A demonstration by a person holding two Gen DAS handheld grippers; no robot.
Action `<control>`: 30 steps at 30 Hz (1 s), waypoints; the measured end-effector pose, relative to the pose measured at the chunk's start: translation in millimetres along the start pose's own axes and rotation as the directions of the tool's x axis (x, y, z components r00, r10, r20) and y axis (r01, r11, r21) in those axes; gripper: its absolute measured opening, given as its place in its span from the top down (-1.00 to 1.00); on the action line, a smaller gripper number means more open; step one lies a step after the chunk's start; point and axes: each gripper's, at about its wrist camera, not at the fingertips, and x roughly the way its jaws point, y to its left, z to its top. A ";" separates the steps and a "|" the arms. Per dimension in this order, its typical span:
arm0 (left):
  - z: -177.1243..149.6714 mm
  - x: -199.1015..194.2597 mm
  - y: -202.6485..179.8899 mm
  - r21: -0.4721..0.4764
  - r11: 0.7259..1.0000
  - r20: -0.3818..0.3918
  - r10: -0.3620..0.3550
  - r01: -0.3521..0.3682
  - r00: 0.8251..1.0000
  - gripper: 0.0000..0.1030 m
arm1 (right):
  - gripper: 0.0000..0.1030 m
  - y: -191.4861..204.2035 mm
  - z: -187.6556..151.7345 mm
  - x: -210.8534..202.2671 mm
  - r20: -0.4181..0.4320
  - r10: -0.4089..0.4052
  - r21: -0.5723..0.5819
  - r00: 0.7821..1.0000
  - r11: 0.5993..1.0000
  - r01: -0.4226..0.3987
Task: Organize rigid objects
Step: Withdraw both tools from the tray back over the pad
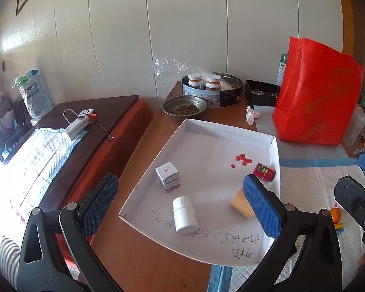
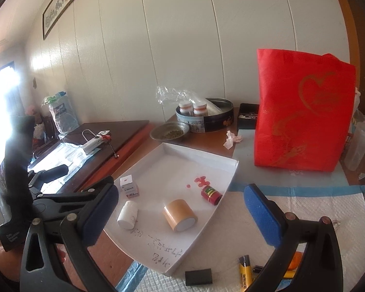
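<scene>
Tray [image 2: 227, 163], white and shallow, sits on the surface in front of me and already holds, from left to right, a small white box [image 2: 129, 186], a white bottle [image 2: 127, 214] on its side, a roll of tan tape [image 2: 179, 215] and a red bottle [image 2: 211, 195] against the right wall, with red pills [image 2: 200, 180] spilled beside it. I judge the sorting well along but unfinished: a black block [image 2: 198, 277], a yellow lighter [image 2: 245, 275] and something orange [image 2: 293, 262] lie on the white pad just outside the near corner. My left gripper [image 1: 180, 206] hovers over the tray's near left part, jaws spread wide, holding nothing. My right gripper [image 2: 180, 215] hangs above the tray's near right edge, jaws equally spread and empty, the loose items just below it.
</scene>
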 end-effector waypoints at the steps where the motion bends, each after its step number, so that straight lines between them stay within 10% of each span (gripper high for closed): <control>1: -0.9 -0.8 -0.5 0.000 1.000 -0.001 -0.003 0.003 1.000 -1.00 | -1.00 -0.6 -0.4 -2.6 0.000 -0.008 -0.007 1.000 1.000 0.008; 30: -17.1 -15.9 -136.9 0.123 0.982 -0.056 -0.138 0.144 0.989 -1.00 | -1.00 -101.8 -15.0 -64.0 0.016 -0.126 0.071 0.992 0.990 0.125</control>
